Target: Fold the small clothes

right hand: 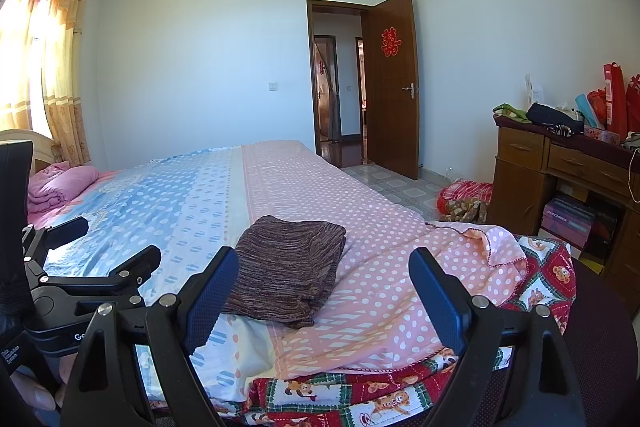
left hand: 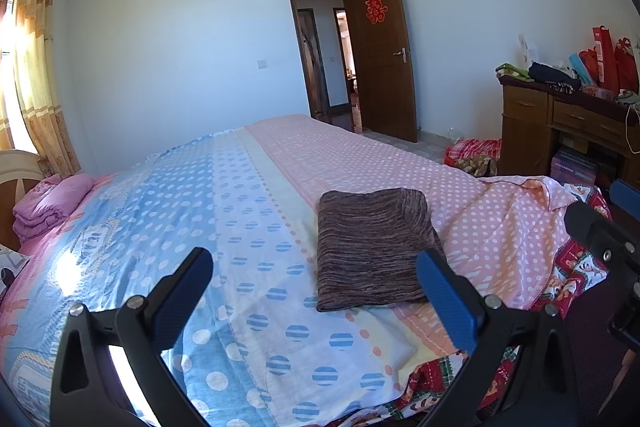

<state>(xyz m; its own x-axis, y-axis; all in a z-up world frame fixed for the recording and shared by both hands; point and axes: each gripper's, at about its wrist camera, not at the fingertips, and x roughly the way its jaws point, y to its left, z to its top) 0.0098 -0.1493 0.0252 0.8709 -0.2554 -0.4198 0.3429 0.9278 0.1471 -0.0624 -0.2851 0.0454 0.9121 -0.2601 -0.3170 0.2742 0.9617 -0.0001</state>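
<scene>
Left wrist view shows the left gripper (left hand: 316,287) spread wide above the bedspread (left hand: 240,227), nothing between its blue pads (left hand: 444,295). A folded brown knit garment (left hand: 372,247) lies flat on the bed just ahead, untouched. Right wrist view has the right gripper (right hand: 324,291) equally wide and empty, hovering short of the same garment (right hand: 288,267).

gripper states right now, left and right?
Left gripper: open, holding nothing; brown folded garment lies on the bed ahead.
Right gripper: open, holding nothing.
</scene>
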